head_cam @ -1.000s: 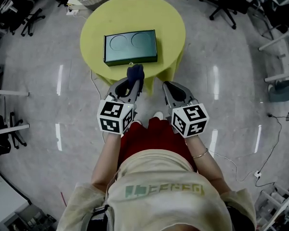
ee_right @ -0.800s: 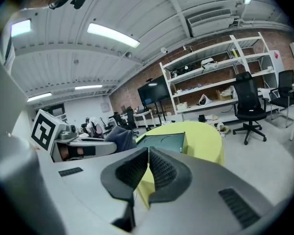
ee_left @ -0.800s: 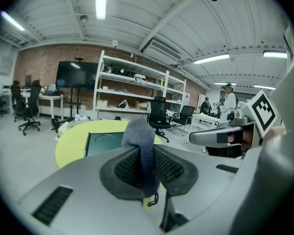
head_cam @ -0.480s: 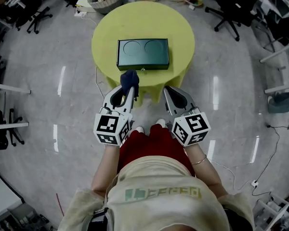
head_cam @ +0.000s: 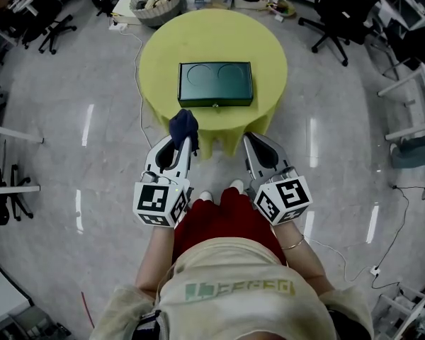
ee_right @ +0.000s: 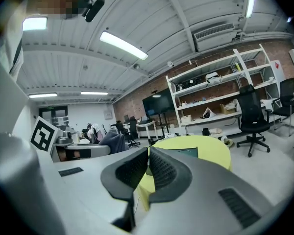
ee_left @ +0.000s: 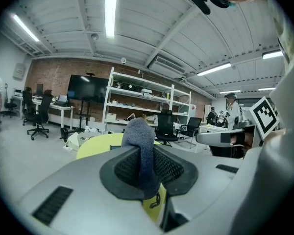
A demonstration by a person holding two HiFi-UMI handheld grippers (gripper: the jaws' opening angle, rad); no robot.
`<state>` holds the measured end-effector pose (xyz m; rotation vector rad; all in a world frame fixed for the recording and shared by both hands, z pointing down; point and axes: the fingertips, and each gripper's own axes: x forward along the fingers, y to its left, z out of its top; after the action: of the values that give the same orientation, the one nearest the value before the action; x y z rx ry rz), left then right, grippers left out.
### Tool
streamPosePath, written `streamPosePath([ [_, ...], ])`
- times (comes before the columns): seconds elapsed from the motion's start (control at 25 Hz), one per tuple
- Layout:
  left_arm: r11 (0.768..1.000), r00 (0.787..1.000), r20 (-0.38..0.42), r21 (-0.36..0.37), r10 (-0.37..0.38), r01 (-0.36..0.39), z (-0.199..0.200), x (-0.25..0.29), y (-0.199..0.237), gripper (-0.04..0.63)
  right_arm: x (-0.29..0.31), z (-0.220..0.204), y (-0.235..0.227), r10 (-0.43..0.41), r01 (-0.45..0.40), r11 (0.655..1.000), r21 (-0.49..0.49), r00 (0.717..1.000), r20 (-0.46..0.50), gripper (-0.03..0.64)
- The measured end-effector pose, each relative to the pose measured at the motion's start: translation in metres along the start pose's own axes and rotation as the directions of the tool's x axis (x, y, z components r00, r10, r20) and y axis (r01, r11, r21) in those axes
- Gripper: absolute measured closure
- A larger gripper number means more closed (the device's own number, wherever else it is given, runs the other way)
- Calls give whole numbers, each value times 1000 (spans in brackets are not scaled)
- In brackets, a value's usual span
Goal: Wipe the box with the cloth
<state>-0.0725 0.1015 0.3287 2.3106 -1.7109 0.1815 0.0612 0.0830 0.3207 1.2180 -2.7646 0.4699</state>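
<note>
A dark green box (head_cam: 215,83) lies flat on a round yellow table (head_cam: 163,52), with two circles on its lid. My left gripper (head_cam: 181,139) is shut on a dark blue cloth (head_cam: 183,124) that sticks up from its tips, held short of the table's near edge. In the left gripper view the cloth (ee_left: 141,146) stands bunched between the pads. My right gripper (head_cam: 249,139) is level with it on the right, shut with nothing in it. From the right gripper view the box (ee_right: 186,152) shows as a thin dark strip on the yellow table (ee_right: 210,148).
A round basket (head_cam: 156,2) and loose clutter sit on the floor behind the table. Office chairs (head_cam: 333,6) stand at the upper right and upper left. Cables run over the grey floor (head_cam: 78,119). Shelving and desks fill the far wall.
Both grippers have drawn back toward my body and a little lower in the head view. The table and box have shifted right and up in that view. The cloth stays clamped.
</note>
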Motion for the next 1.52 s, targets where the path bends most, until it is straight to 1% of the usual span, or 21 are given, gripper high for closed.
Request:
streamPosePath([
  [0.28, 1000, 999, 52, 14, 17, -18, 7, -33, 1, 534, -22, 9, 20, -13, 15, 999, -28, 998, 68, 579],
  [0.52, 1000, 996, 89, 20, 22, -24, 11, -64, 3, 534, -40, 19, 43, -11, 21, 997, -69, 990, 141, 580],
  [0.64, 999, 994, 105, 28, 19, -22, 14, -76, 1, 534, -49, 21, 52, -16, 30, 995, -94, 988, 155, 580],
  [0.92, 999, 991, 133, 47, 10, -16, 18, -98, 0, 534, -63, 17, 67, -29, 46, 995, -92, 983, 179, 580],
  [1.52, 998, 987, 162, 56, -14, 5, 22, -132, -6, 534, -85, 22, 93, -40, 68, 991, -117, 973, 226, 580],
])
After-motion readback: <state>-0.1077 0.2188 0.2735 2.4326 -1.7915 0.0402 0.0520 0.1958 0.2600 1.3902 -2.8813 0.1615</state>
